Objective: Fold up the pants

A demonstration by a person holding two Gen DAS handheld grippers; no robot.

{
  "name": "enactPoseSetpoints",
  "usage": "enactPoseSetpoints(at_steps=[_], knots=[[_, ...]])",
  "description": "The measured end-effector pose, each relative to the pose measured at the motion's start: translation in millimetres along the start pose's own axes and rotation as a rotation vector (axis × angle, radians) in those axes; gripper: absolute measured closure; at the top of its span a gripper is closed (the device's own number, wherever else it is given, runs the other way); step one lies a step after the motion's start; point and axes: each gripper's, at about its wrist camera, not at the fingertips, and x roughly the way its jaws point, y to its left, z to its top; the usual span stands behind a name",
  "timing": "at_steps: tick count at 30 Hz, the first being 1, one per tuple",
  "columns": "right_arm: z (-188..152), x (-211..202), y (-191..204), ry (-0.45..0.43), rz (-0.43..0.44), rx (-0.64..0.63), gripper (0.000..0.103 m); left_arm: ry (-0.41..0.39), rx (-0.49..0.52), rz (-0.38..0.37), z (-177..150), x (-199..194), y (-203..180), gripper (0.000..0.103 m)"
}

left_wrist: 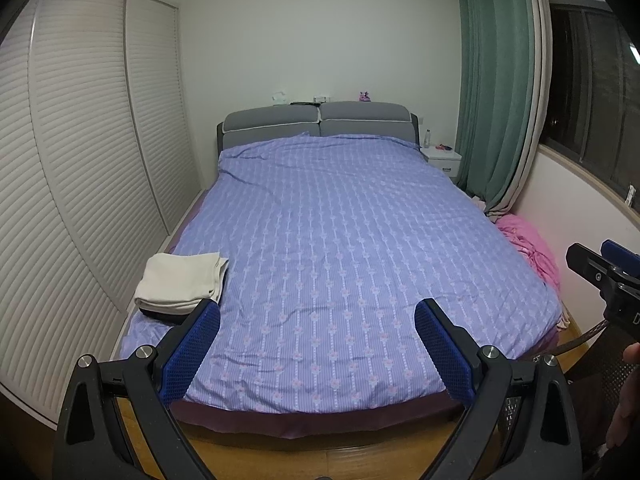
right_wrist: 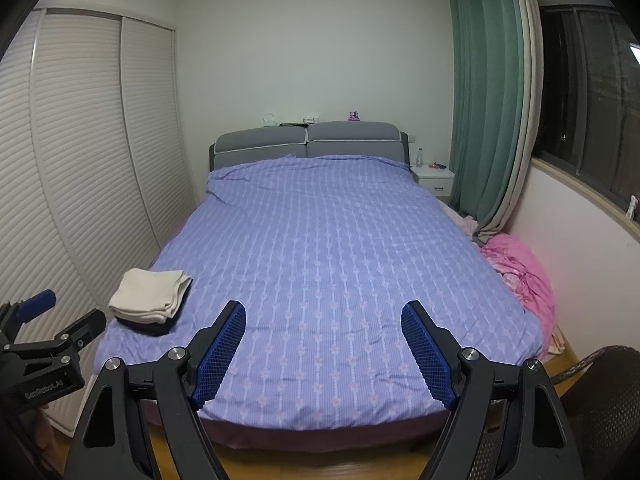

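Left claw (left_wrist: 317, 344) with blue mesh pads spread wide and empty above foot of bed with purple floral striped cover (left_wrist: 340, 240), right claw (right_wrist: 323, 348) likewise wide and empty, folded cream pants (left_wrist: 180, 282) stacked on a dark folded garment (left_wrist: 162, 317) at the bed's near-left corner

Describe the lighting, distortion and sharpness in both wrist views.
Left wrist view: dim, even indoor light, black window, wardrobe bowed by the fisheye, dark vignette corners, sharp. Right wrist view: same soft light, curtain curved, no glare, bedspread pattern crisp.
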Motion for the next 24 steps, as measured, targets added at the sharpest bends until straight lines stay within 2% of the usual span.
enactPoseSetpoints(at_steps=[9,13,24], knots=[[0.4,-1.7,-0.6,-0.002,-0.003,0.001,0.023,0.001,0.007,-0.004,-0.3,0.3,-2.9,0.004],[0.9,-1.6,-2.2,0.0,-0.001,-0.002,0.023,0.005,0.011,0.018,0.7,1.5,-2.7,0.004],[0.1,0.0,-8.6,0.009,0.006,0.004,0.023,0.016,0.023,0.0,0.1,3.0,-12.8,0.004]])
